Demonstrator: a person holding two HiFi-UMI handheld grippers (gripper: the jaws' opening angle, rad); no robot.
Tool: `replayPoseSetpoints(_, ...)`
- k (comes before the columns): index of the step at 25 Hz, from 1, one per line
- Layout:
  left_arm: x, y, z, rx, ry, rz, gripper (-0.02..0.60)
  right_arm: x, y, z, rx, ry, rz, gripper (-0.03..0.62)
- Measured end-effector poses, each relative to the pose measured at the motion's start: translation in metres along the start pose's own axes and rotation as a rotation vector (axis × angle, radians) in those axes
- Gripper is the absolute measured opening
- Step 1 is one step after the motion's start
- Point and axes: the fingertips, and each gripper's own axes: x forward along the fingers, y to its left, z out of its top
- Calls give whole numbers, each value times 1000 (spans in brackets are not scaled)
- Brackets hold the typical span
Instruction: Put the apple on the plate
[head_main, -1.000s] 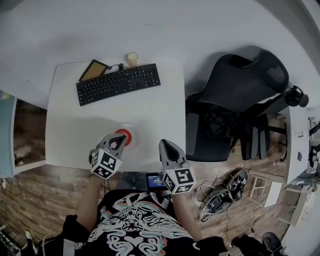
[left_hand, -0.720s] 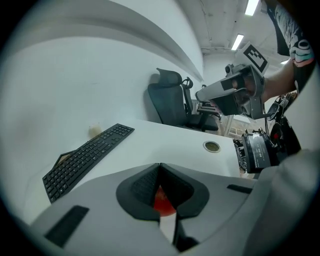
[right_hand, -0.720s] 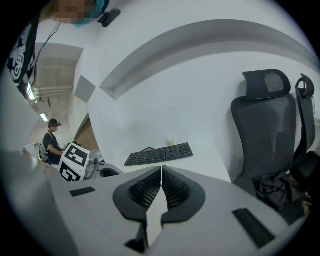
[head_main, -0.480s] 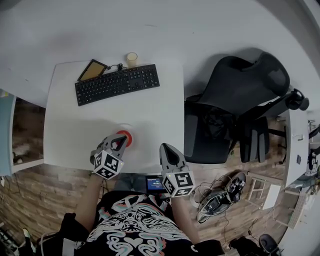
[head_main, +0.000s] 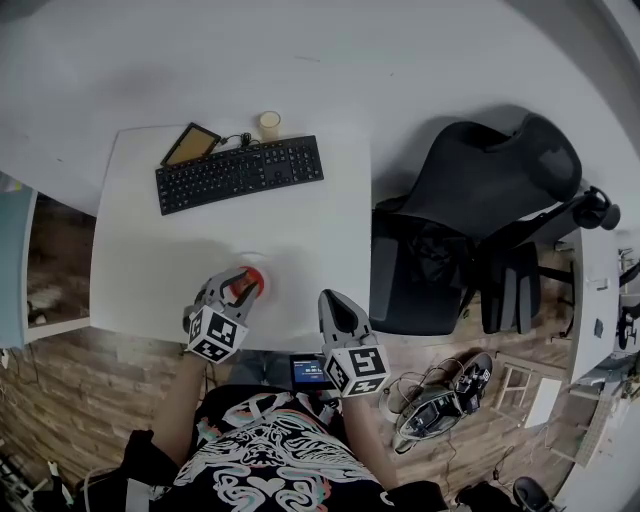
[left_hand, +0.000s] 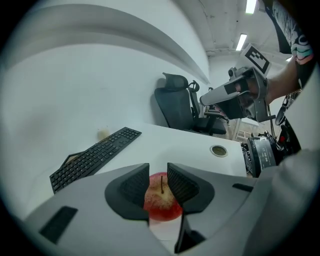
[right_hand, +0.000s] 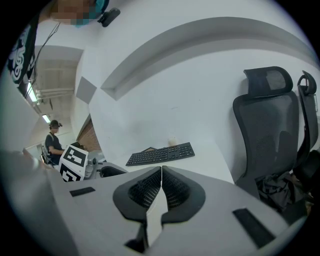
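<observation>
A red apple (head_main: 250, 280) with its stalk up rests on a small white plate (head_main: 250, 259) near the front edge of the white desk (head_main: 150, 260). My left gripper (head_main: 238, 289) is at the apple, and its jaws are opening. In the left gripper view the apple (left_hand: 161, 204) shows in the gap just past the two pads (left_hand: 135, 186), which do not press on it; the plate (left_hand: 164, 229) shows below. My right gripper (head_main: 333, 306) hovers at the desk's front edge, shut and empty, its pads (right_hand: 150, 189) closed together.
A black keyboard (head_main: 240, 172), a tablet (head_main: 191, 144) and a small cup (head_main: 269, 124) sit at the back of the desk. A black office chair (head_main: 470, 220) stands right of it. A cable hole (left_hand: 218, 150) lies in the desk top. Shoes (head_main: 440, 395) lie on the floor.
The left gripper's jaws, closed on the apple before, now stand apart around it. The apple stays on the plate. The right gripper has not moved.
</observation>
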Motion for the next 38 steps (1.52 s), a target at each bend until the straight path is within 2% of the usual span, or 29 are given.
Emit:
replayPoseSetpoints(4,-8,5,7,-39,-44,21,107,3,5,2,-16,2,16,29)
replayPoseSetpoints(10,-32,27,23,-140,-142,85,106,12,21,10,-61,-1,47,29)
replayPoseSetpoints(11,-37,31,26,-158,-160,105,99,14,24,12,-73,-3,52,29)
replayPoseSetpoints(13,-47,41,29,-194,-205,148,43,16,29,17,-94,-11,62,29)
replayPoseSetpoints(15,-56,47,30,-219,-237,175,26,19,33,22,-106,-20,71,29)
replayPoseSetpoints(21,-78,57,38,-269,-299,176,15,23,44,35,-132,-48,86,29)
replayPoseSetpoints(27,-104,66,57,-289,-350,183,15,22,61,49,-176,-72,129,29)
replayPoseSetpoints(31,-121,74,73,-283,-385,207,15,18,69,67,-159,-113,136,29)
replayPoseSetpoints(35,-138,81,84,-303,-402,239,15,15,80,80,-243,-121,125,29)
replayPoseSetpoints(38,-143,78,92,-291,-453,203,15,12,83,89,-245,-145,119,29)
